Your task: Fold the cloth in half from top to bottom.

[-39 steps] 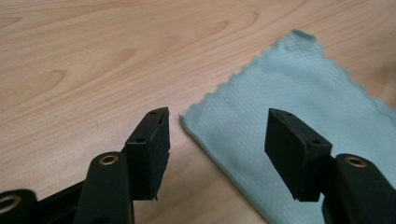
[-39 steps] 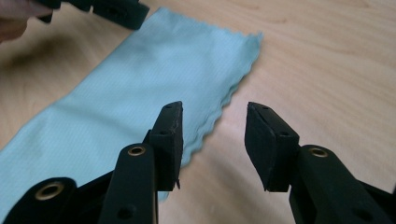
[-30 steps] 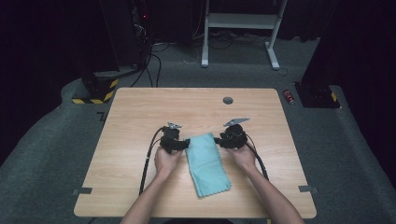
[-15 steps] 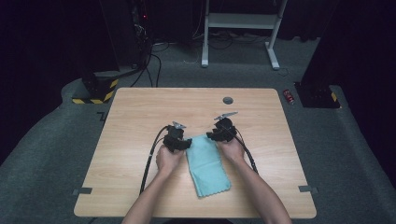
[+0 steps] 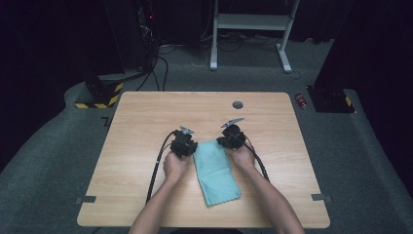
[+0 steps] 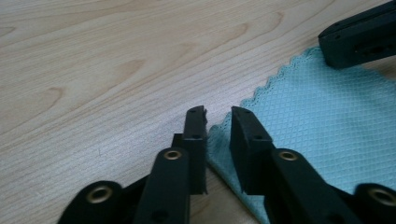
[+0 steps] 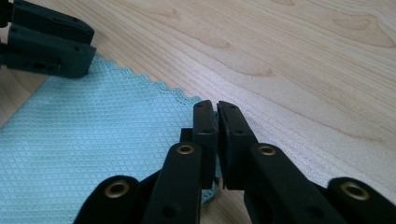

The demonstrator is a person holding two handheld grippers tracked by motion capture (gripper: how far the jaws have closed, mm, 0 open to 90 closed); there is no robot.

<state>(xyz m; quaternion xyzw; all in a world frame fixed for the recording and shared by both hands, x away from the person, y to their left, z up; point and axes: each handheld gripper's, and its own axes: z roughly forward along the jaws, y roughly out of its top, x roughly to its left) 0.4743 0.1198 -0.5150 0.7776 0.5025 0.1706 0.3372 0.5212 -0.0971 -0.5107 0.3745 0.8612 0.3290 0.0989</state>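
Observation:
A teal cloth [image 5: 214, 170] lies folded into a long strip on the wooden table [image 5: 141, 122], running from the middle toward the front edge. My left gripper [image 5: 187, 145] sits at the cloth's far left corner. Its jaws [image 6: 218, 116] stand a little apart, with the scalloped cloth [image 6: 327, 130] edge lying in the gap. My right gripper [image 5: 230, 140] is at the far right corner. In the right gripper view its jaws [image 7: 215, 109] are pressed together on the corner of the cloth [image 7: 93, 140]. Each gripper view also shows the other gripper's jaws across the cloth.
A dark round grommet [image 5: 237, 105] is set in the table near its far edge. On the carpet beyond lie a red can [image 5: 303, 101], a yellow-and-black striped base [image 5: 97, 95] and a white desk frame [image 5: 248, 29]. Black cables trail from both grippers toward the front edge.
My right gripper has moved left and slightly away from me, onto the cloth's far right corner. The left gripper and the cloth have barely moved.

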